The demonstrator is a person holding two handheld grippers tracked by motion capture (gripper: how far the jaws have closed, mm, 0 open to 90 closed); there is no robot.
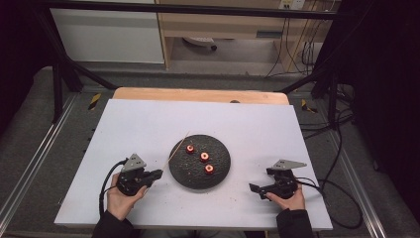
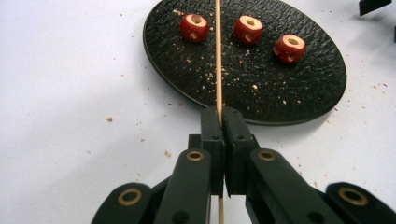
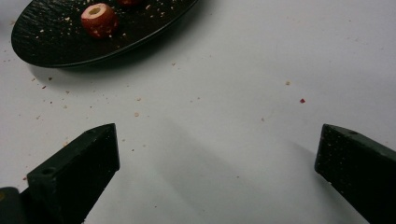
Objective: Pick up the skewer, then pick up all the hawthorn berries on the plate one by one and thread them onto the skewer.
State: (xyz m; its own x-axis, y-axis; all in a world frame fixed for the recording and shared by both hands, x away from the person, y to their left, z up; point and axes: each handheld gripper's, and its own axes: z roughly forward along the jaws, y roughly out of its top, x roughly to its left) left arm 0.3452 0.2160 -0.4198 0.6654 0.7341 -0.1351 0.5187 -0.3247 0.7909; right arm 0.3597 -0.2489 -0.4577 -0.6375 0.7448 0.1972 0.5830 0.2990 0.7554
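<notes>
Skewer (image 2: 217,56), thin and wooden, is the thing in hand here: one only, clamped between the shut jaws of the left tool (image 1: 157,173), its free end reaching out over the near-left rim of the plate. It is bare along all the length I can see, so I judge the threading has not begun; all the pieces wait to be picked up and pushed on.

Going down by size: the white surface (image 1: 148,124) carries everything, one sheet lying on a wooden top that shows along the far edge. In its middle, somewhat toward the near edge, sits one round black plate (image 1: 225,166) with a rough texture. The two tools come next, each held in a person's hand at the near edge, the left just beside the plate's left rim, the right tool (image 1: 259,188) well apart from the plate toward the near-right corner, its jaws wide apart and holding nothing.

On the plate lie three small red fruit pieces (image 2: 248,29), each cored with a pale hole through the middle, set in a short diagonal row and not touching one another. Smallest of all are the crumbs (image 3: 137,114), too many to count, scattered over the plate and the surface near it.
</notes>
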